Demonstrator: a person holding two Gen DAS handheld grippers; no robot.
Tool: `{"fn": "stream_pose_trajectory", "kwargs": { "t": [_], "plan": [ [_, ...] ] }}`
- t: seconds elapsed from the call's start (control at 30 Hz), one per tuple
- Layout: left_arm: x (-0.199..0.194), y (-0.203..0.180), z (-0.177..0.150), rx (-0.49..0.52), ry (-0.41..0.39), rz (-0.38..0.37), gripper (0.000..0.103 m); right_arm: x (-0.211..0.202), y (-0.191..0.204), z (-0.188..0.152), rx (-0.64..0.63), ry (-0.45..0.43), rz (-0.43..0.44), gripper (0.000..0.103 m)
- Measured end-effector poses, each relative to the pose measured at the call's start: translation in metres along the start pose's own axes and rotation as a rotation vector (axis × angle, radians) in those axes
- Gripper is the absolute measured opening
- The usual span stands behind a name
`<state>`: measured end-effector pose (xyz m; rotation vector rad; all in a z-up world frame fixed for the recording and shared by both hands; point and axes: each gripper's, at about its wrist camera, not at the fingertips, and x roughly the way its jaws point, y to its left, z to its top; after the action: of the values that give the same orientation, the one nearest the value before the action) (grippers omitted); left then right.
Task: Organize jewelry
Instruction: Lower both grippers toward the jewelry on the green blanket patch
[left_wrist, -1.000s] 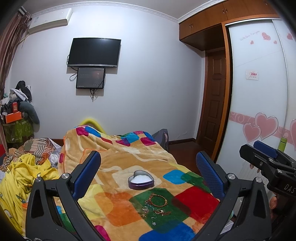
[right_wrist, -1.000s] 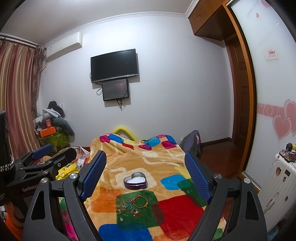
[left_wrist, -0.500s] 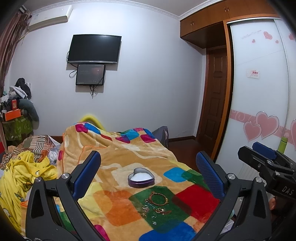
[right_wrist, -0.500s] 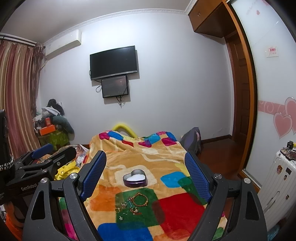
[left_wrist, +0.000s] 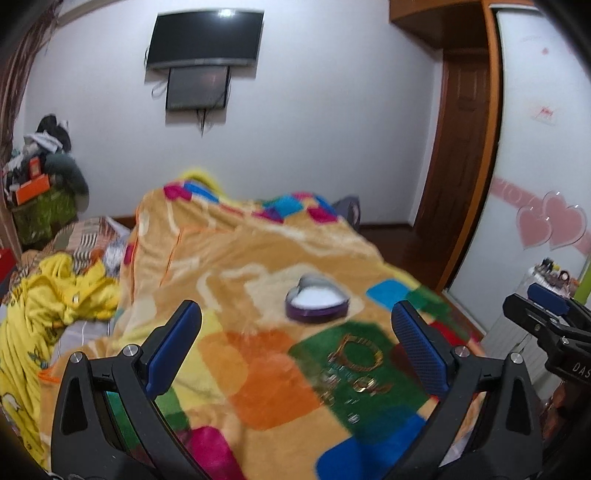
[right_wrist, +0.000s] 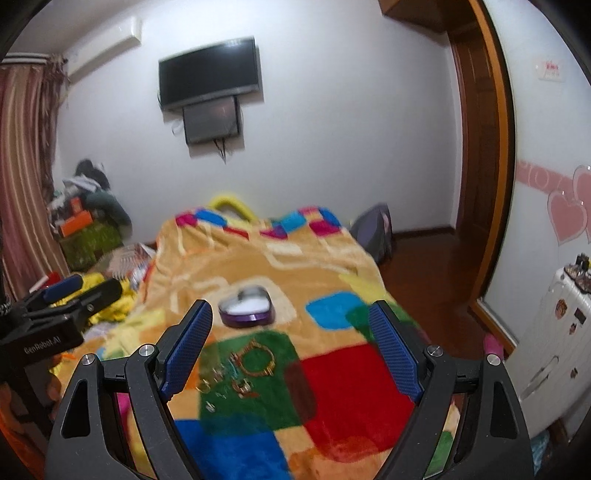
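Two grippers, left (left_wrist: 295, 349) and right (right_wrist: 290, 343), hung spread and empty above blanket (right_wrist: 332, 380); bracelet (right_wrist: 255, 360) lay beside box (right_wrist: 246, 308).

the left gripper (left_wrist: 297, 338) and right gripper (right_wrist: 290, 341) both hung spread wide above the near end of the bed, with open air beneath them down to the patchwork blanket (right_wrist: 332, 373). on the green patch the gold bracelet (right_wrist: 255, 360) and a blurred scatter of small pieces (right_wrist: 221, 384) lay close together, leaving little room between them. the heart-shaped tin (right_wrist: 246, 306) stood just beyond, apart from the bracelet, its top open. bare blanket ran to the right over the red patch. left of the bed, a yellow heap of clothes (left_wrist: 55, 295) crowded the edge; a white suitcase (right_wrist: 554, 339) stood to the right.
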<state>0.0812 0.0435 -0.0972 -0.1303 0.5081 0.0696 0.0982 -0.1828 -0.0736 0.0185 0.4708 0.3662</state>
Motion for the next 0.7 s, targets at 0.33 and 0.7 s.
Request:
{"fn": "stream_pose_trajectory", "kwargs": {
  "t": [0.33,0.7],
  "plan": [
    [0.061,0.008,-0.047,0.029,0.243,-0.025,0.086,0.053,-0.005,-0.035,-0.029,0.227,0.03,0.084],
    [0.093,-0.006,-0.071,0.068,0.379,-0.149,0.046,0.096,0.01,-0.059,-0.06,0.373,0.127,0.057]
  ]
}}
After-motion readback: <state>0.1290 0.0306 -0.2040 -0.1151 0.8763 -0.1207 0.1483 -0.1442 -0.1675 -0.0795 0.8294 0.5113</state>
